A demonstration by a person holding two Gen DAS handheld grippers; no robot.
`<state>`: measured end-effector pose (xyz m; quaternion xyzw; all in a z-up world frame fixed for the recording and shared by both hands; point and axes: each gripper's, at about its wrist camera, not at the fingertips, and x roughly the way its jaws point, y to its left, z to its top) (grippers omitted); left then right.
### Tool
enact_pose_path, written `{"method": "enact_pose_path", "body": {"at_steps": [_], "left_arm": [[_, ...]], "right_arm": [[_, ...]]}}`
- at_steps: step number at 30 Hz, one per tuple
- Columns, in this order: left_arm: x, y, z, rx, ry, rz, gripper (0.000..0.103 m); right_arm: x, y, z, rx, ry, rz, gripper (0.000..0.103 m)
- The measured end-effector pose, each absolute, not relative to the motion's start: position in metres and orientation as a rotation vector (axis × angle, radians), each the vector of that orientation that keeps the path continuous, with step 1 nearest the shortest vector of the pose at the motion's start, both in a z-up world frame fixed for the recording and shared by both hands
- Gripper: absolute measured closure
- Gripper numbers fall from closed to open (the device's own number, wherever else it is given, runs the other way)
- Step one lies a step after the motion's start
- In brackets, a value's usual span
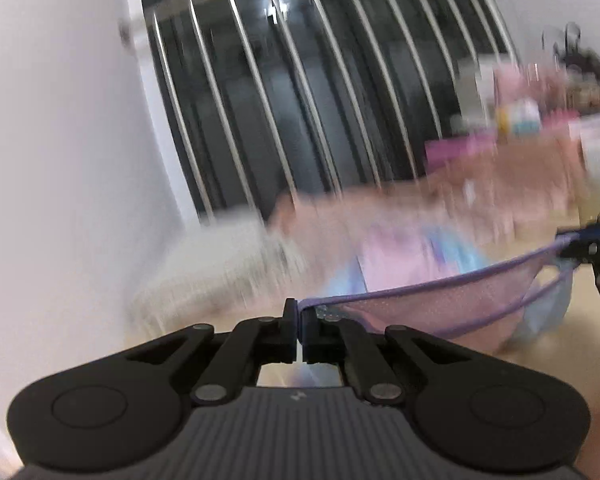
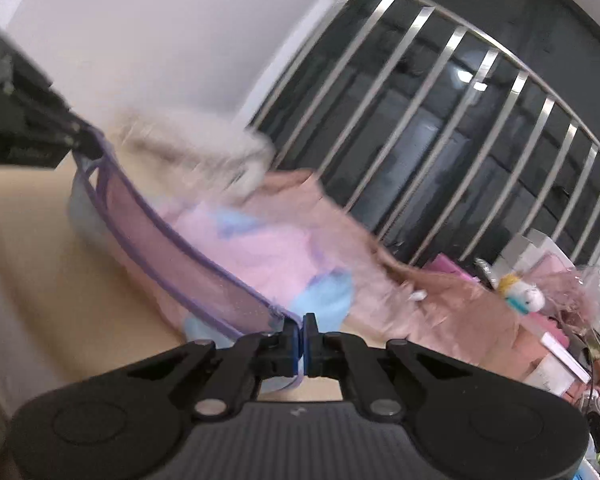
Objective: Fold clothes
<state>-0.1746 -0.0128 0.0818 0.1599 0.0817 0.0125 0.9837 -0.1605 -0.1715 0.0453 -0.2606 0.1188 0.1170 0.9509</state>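
Left wrist view shows the tan table (image 1: pixel 548 332) under a blurred heap of pink and blue clothes (image 1: pixel 404 252), far of my grippers. Above it I hold a small pink mesh garment (image 1: pixel 440 304) with purple trim, stretched between both claws. My left gripper (image 1: pixel 299 322) is pinched on its left corner, my right gripper (image 2: pixel 303 338) on the other. It looks light, limp and sheer; I judge the bound edges the safest hold.

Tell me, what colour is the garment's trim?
Purple trim on pink mesh, clearest in the right wrist view.
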Motion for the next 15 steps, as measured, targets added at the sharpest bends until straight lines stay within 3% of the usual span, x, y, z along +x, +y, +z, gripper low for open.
{"method": "enact_pose_path", "body": {"at_steps": [4,6,10,13,15], "left_arm": [[-0.229,-0.017,0.179,0.304,-0.101,0.008,0.101],[-0.238,-0.014,0.199,0.307,-0.088,-0.033,0.101],[-0.247,-0.008,0.204,0.284,0.041,-0.125,0.101],[-0.284,-0.011,0.209,0.292,0.000,-0.188,0.101],[-0.263,-0.011,0.212,0.291,0.024,-0.191,0.101]], "right_arm": [[-0.198,-0.197,0.154,-0.426,-0.022,0.214,0.102],[-0.223,-0.209,0.193,-0.402,-0.150,0.184,0.101],[-0.238,-0.221,0.210,-0.501,-0.055,0.263,0.101],[-0.264,-0.240,0.214,-0.454,-0.032,0.336,0.101],[-0.271,-0.246,0.217,-0.428,-0.041,0.376,0.101]]}}
